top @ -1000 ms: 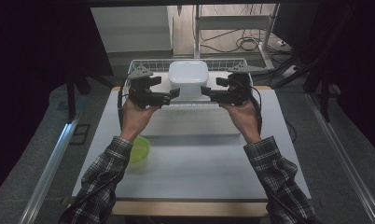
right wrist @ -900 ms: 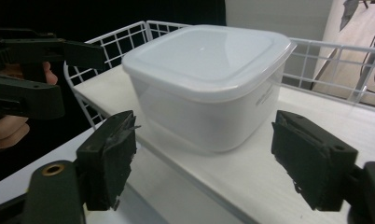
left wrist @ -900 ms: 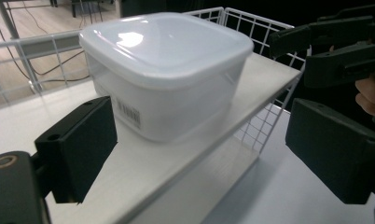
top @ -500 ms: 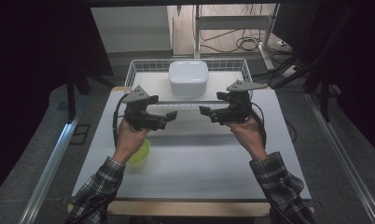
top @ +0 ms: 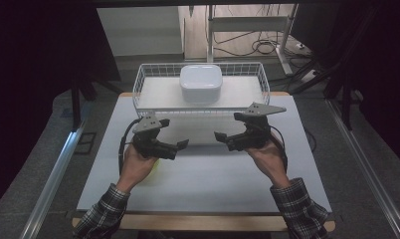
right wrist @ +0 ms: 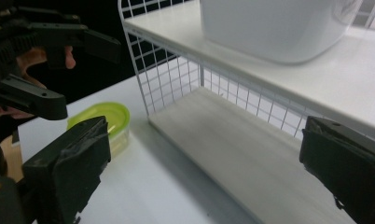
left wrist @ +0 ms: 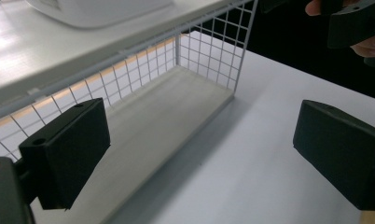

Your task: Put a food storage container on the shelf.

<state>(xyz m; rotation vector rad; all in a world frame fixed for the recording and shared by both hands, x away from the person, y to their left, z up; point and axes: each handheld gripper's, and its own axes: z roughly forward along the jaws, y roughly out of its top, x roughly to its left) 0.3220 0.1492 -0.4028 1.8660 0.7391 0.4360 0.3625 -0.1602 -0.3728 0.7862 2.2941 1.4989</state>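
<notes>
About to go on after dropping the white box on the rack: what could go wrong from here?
The green-lidded container sits right by the left hand; pulling back low could knock it. In the high view the hand hides most of it, so aiming there is guesswork. Both grippers, left and right, are open and empty close to the wire rack; a jaw could snag its mesh and jolt the white box.

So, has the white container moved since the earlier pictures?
No. The white container sits at the same spot on the wire rack; both grippers withdrew toward the person.
</notes>
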